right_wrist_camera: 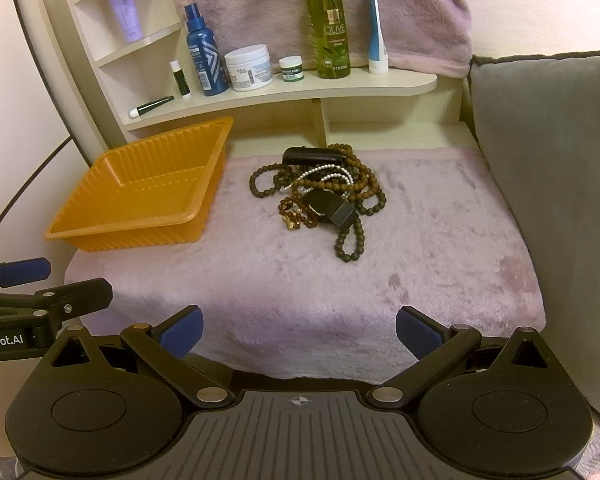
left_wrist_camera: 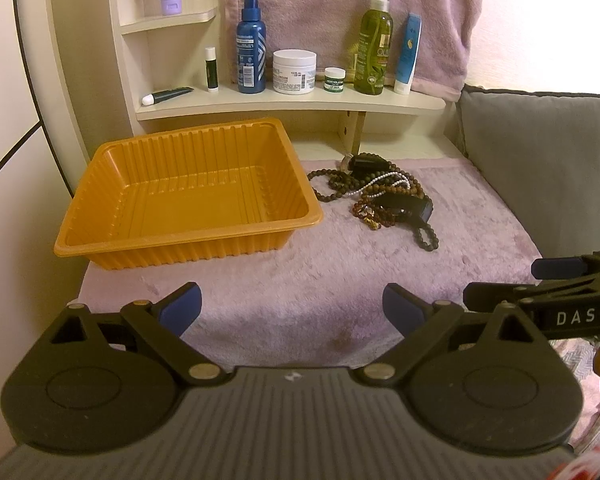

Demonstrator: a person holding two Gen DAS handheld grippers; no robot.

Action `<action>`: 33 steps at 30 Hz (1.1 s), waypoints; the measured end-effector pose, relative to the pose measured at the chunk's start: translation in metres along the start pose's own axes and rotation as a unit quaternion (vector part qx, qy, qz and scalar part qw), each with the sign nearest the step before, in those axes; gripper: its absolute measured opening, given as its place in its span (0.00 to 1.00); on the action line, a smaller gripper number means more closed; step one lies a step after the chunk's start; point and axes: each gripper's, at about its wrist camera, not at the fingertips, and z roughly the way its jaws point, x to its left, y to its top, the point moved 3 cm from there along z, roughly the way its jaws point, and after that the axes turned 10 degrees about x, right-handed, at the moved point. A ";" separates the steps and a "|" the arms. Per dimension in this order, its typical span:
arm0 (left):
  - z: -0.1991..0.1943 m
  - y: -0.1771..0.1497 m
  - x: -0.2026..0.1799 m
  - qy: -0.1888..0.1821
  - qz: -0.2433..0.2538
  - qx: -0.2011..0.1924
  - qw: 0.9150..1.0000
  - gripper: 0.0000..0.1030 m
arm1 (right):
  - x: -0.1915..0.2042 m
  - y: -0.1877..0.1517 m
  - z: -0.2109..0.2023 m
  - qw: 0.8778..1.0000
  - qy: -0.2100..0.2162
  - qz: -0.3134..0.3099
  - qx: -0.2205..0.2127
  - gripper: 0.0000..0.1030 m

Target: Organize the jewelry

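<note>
— How would that tangled heap of dark wooden bead strings, a white pearl strand and black watch-like pieces (right_wrist_camera: 320, 196) handle, do you reckon?

— Light and floppy, I'd say. The strands are knotted together, so lifting one likely drags others. The loose dark loop at the near edge looks easiest to pinch.

— Where does it sit?

— On the fuzzy lilac cloth (right_wrist_camera: 300, 288), just right of the empty ribbed orange plastic tray (left_wrist_camera: 188, 192).

— And the tools?

— The left gripper (left_wrist_camera: 292, 308) and right gripper (right_wrist_camera: 300, 330) both hover with jaws spread wide, holding nothing, well short of the heap.

Shelf (left_wrist_camera: 400, 105) of bottles — grey cushion (right_wrist_camera: 548, 160)
</note>
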 end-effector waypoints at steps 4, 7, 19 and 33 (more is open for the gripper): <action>0.000 0.000 0.000 0.000 0.000 0.000 1.000 0.94 | -0.001 0.000 0.000 1.000 0.000 -0.001 0.000 0.99; -0.001 0.000 0.000 -0.001 0.000 0.000 1.000 0.94 | 0.002 0.001 0.002 1.000 0.000 -0.002 0.000 0.99; -0.003 0.001 0.001 -0.002 -0.001 0.000 1.000 0.94 | 0.005 0.002 0.000 1.000 0.000 -0.003 -0.001 0.99; -0.003 0.001 0.002 -0.003 -0.002 -0.001 1.000 0.94 | 0.005 0.002 0.000 1.000 -0.001 -0.003 -0.001 0.99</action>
